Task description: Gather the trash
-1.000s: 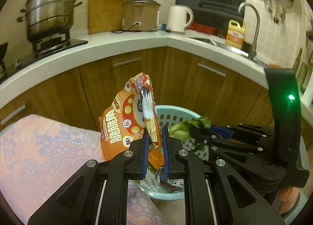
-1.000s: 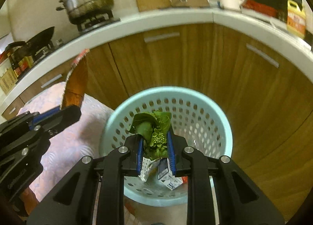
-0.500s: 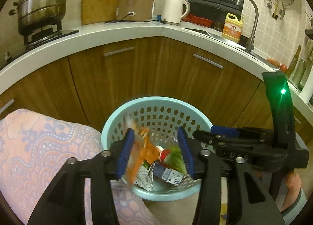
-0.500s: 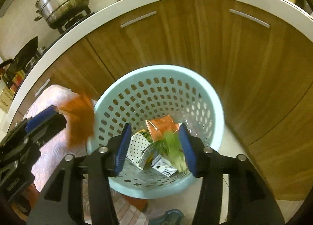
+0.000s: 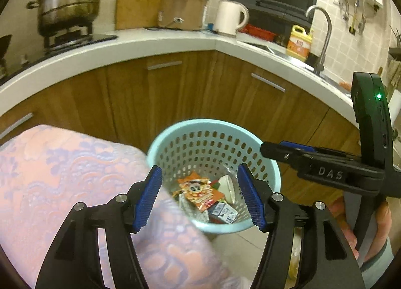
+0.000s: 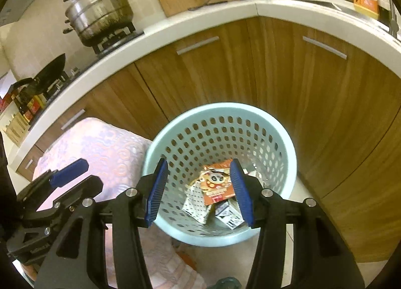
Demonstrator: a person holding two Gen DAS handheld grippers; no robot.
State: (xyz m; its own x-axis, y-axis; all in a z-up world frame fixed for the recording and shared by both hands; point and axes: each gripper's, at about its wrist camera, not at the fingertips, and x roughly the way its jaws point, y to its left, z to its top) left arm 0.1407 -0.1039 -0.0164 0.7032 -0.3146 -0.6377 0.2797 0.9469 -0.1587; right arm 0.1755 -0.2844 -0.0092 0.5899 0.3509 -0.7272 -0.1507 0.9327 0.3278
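Note:
A light blue perforated trash basket (image 5: 265,161) (image 6: 285,148) stands on the floor by the wooden cabinets. Inside lie an orange snack bag (image 5: 198,191) (image 6: 216,186), small cartons (image 5: 224,212) (image 6: 229,216) and a white cup (image 5: 229,186). My left gripper (image 5: 200,198) is open and empty above the basket's near rim. My right gripper (image 6: 199,188) is open and empty over the basket; it also shows in the left wrist view (image 5: 295,153). The left gripper shows at the left of the right wrist view (image 6: 67,173).
A pink patterned cloth-covered surface (image 5: 62,178) (image 6: 100,148) sits left of the basket. Wooden cabinets (image 5: 190,88) curve behind it under a white counter (image 5: 150,43) with a steamer pot (image 5: 70,3), kettle (image 5: 229,18) and sink tap (image 5: 323,33).
Both grippers opened. The snack bag dropped from the left gripper and the green vegetable from the right gripper into the basket. Both grippers now stand wider open.

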